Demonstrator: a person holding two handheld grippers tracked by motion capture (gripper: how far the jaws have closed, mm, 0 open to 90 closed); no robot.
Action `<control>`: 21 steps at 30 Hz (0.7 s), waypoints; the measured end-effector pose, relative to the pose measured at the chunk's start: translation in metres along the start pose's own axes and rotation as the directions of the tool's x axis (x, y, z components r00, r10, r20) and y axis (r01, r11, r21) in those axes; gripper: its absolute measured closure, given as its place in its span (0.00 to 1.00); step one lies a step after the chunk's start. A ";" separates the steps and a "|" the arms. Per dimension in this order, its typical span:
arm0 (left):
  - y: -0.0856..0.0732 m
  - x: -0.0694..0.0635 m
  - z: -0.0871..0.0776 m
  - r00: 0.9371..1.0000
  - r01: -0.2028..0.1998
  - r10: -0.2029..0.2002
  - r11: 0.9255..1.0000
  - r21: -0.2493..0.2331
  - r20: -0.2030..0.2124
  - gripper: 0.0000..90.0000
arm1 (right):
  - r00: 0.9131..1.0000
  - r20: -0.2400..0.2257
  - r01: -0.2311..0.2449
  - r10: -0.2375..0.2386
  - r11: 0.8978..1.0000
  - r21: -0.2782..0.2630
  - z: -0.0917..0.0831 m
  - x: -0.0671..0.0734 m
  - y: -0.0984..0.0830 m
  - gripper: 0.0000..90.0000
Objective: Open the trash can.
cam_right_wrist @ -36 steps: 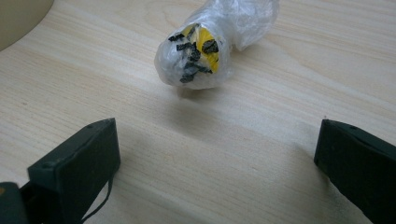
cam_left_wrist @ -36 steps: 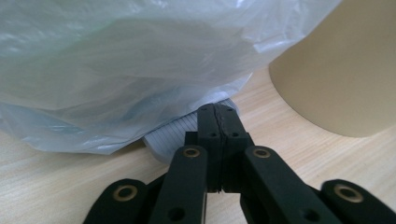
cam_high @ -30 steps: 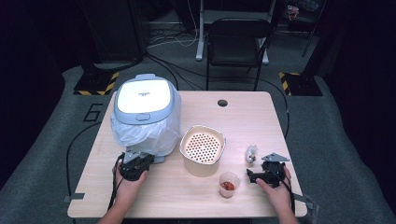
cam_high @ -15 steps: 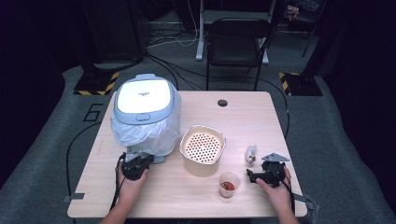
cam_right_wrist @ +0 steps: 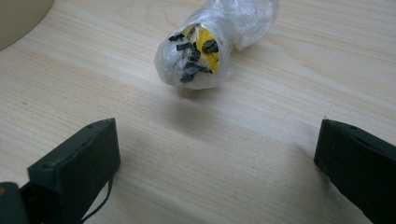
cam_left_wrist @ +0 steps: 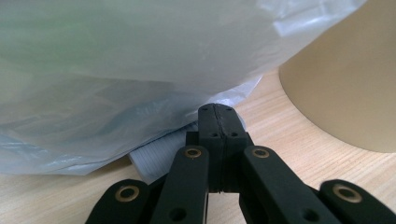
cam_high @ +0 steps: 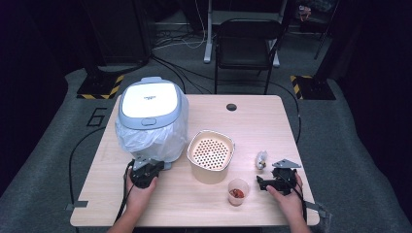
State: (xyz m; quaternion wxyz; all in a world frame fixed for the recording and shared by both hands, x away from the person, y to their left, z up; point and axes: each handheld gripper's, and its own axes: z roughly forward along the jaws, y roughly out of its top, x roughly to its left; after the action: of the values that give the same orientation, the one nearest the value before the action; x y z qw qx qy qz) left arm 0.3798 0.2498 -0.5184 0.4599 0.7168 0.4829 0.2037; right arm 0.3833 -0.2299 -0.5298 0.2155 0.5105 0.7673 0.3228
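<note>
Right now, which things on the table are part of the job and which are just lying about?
In the job:
left hand-held gripper, shut by the bagged cooker
right hand-held gripper, open before the wrapped packet

Lying about:
perforated basket
small cup

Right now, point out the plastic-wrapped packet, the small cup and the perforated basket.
plastic-wrapped packet (cam_right_wrist: pixel 205 51): right gripper view, its yellow-and-black end.
small cup (cam_high: pixel 237 193): high view, the reddish contents inside.
perforated basket (cam_high: pixel 210 152): high view, its holed floor.

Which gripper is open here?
The right gripper: its jaws stand wide apart, facing the plastic-wrapped packet. The left gripper has its jaws pressed together.
</note>
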 end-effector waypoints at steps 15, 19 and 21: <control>-0.005 -0.001 0.003 0.999 -0.041 0.041 0.999 -0.001 -0.011 1.00 | 1.000 0.000 -0.002 0.002 1.000 0.000 0.000 0.000 0.000 0.00; -0.005 -0.001 0.005 0.999 -0.040 0.040 0.999 0.010 -0.019 1.00 | 1.000 0.000 -0.002 0.002 1.000 0.000 0.000 0.000 0.000 0.00; -0.006 -0.001 0.007 0.999 -0.036 0.037 0.999 0.018 -0.020 1.00 | 1.000 0.000 -0.001 0.001 1.000 0.000 0.000 0.000 0.000 0.00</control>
State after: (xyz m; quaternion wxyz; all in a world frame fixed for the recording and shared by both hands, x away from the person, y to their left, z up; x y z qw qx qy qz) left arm 0.3811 0.2461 -0.5265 0.4448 0.7275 0.4762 0.2150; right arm 0.3832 -0.2298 -0.5298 0.2153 0.5109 0.7670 0.3230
